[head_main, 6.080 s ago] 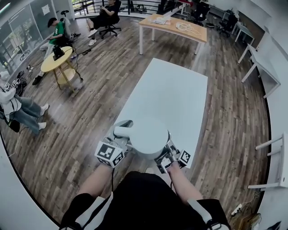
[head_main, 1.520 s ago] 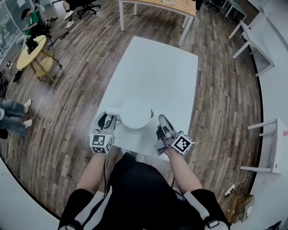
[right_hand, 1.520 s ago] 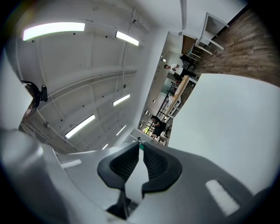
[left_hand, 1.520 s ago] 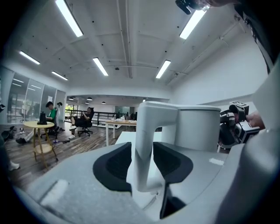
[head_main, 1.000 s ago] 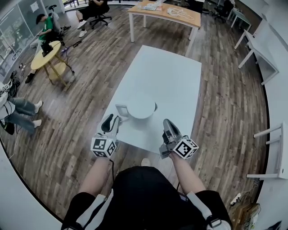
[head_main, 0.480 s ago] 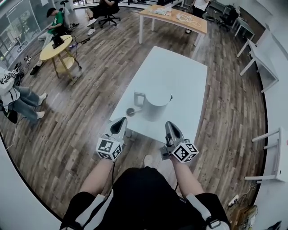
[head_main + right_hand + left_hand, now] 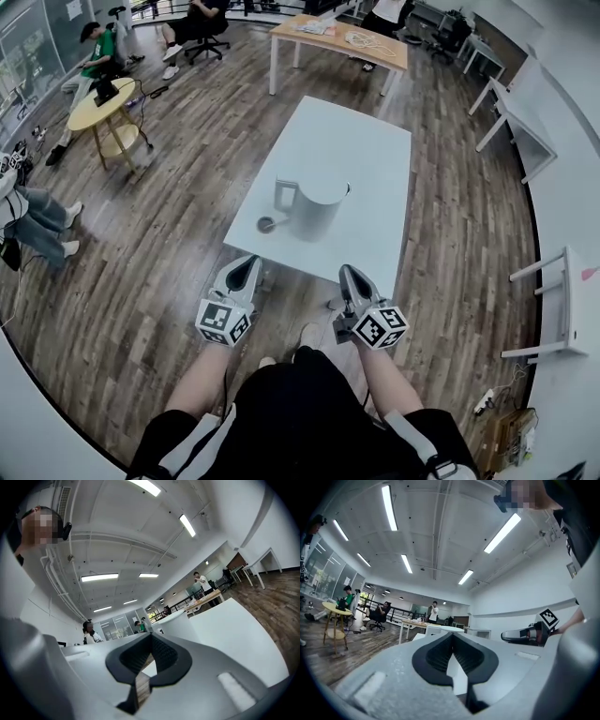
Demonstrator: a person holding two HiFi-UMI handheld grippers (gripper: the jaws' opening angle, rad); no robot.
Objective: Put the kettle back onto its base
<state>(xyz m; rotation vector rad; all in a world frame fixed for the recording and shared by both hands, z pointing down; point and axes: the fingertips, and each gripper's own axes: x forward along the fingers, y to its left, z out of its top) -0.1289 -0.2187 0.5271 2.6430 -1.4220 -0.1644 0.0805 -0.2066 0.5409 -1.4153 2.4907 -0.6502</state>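
The white kettle (image 7: pixel 317 208) stands upright on the white table (image 7: pixel 366 159), its handle (image 7: pixel 286 195) turned to the left. Its base cannot be made out; the kettle's body hides whatever is under it. A small dark round thing (image 7: pixel 266 224) lies on the table by the kettle's foot. My left gripper (image 7: pixel 248 264) and right gripper (image 7: pixel 347 273) hang side by side in front of the table's near edge, over the floor. Both are shut with nothing between their jaws and well apart from the kettle. The left gripper view shows its shut jaws and the right gripper (image 7: pixel 528 634) beside it.
Wood floor surrounds the table. A wooden desk (image 7: pixel 342 42) stands beyond it and a round yellow table (image 7: pixel 98 108) with seated people at far left. White desks (image 7: pixel 511 122) line the right wall, and a white chair (image 7: pixel 553 309) stands at right.
Both grippers have drawn back from the kettle past the table's near edge. The left gripper, open beside the handle a second ago, is now shut. The kettle stays on the table.
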